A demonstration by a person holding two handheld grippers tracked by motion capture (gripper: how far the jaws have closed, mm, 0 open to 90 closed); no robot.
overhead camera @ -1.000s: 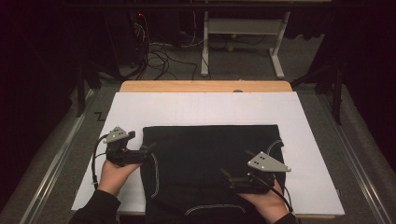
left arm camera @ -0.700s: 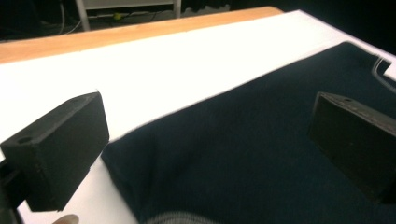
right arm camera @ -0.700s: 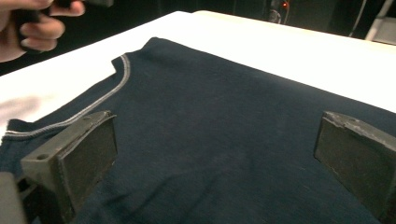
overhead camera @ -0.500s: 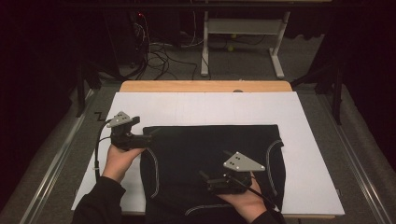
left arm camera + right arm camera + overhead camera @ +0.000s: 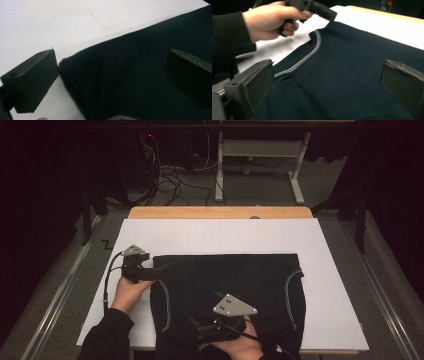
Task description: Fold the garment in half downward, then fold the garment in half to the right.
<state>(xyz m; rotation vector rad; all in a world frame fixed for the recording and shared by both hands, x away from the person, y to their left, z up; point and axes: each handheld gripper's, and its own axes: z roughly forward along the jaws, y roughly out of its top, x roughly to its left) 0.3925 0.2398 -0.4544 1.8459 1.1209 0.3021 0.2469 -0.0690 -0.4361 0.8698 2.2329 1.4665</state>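
Dark garment (image 5: 227,285) lies spread flat on the white sheet (image 5: 215,235) covering the desk (image 5: 220,212), a bit toward the near edge and roughly centred left-right. Looks like a folding job, prob. at the very start: no fold made so far as the pics show, cloth is one flat layer w/ grey-stitched seams curving at both sides.

Left hand-held gripper (image 5: 159,270) sits at the far-left corner of the garment; in its own view (image 5: 110,75) the jaws stand wide apart w/ the cloth corner lying between them, left jaw just beside the edge, not pinching yet. Right hand-held gripper (image 5: 200,327) hovers over the near-middle of the cloth; its view (image 5: 327,85) shows jaws apart too, nothing clamped, fabric below. The other hand (image 5: 274,21) is seen farther off at the corner by the grey seam (image 5: 307,56).

Done: both grippers brought to the cloth. Left: close on the fabric, lift, fold over, smooth, likely more folds after. So near 0% by my read.

Orientation: long axis runs left-right across the desk, parallel to its far edge. Straight far edge faces away from the person; curved seams sit at left and right ends. Can't tell which end is top or hem, too dark. Near edge partly hidden by the right hand (image 5: 240,345).
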